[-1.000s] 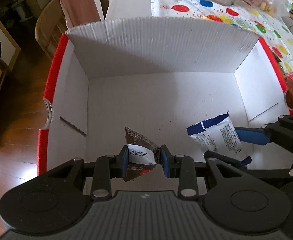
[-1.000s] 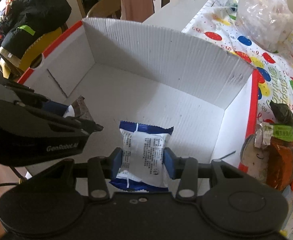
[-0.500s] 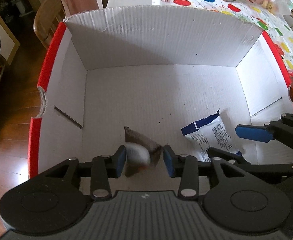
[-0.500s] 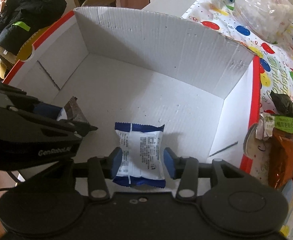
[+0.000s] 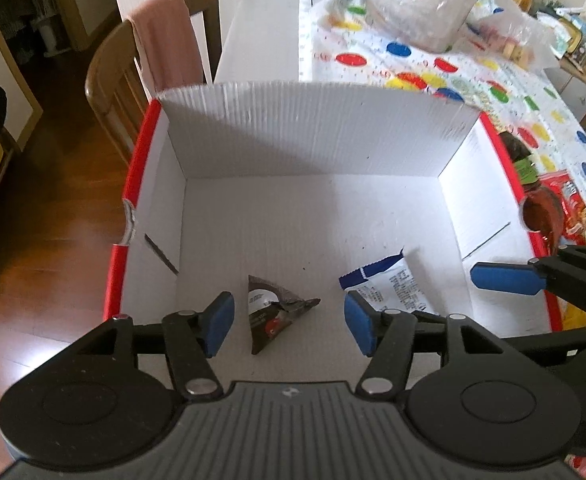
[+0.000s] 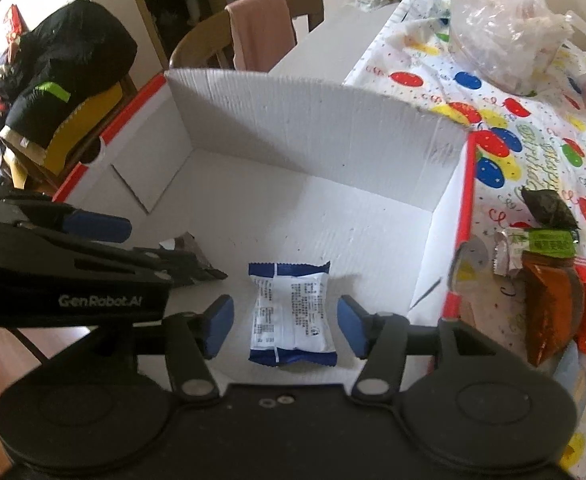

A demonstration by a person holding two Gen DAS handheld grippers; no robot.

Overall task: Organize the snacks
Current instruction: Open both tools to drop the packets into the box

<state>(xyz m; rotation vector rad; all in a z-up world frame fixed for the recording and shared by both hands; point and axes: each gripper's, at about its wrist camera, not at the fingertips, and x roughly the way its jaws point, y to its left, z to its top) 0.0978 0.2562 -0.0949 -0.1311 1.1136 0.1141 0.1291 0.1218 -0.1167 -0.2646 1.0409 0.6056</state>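
Note:
A white cardboard box [image 5: 313, 140] with red rims stands open on the table; it also shows in the right wrist view [image 6: 313, 128]. A dark triangular snack packet [image 5: 273, 316] lies on the box floor between the open jaws of my left gripper [image 5: 289, 324], untouched. A white and blue snack packet [image 6: 291, 312] lies on the floor between the open jaws of my right gripper [image 6: 285, 326]; it also shows in the left wrist view [image 5: 389, 284]. Both grippers hover above the near part of the box.
Several snack packets [image 6: 549, 280] lie on the balloon-print tablecloth [image 6: 513, 128] right of the box. Clear plastic bags [image 6: 501, 24] sit at the far end. A wooden chair with a pink cloth [image 5: 165, 44] stands behind the box, left.
Both grippers opened and let their packets drop onto the box floor. Both grippers then rose and drew back a little.

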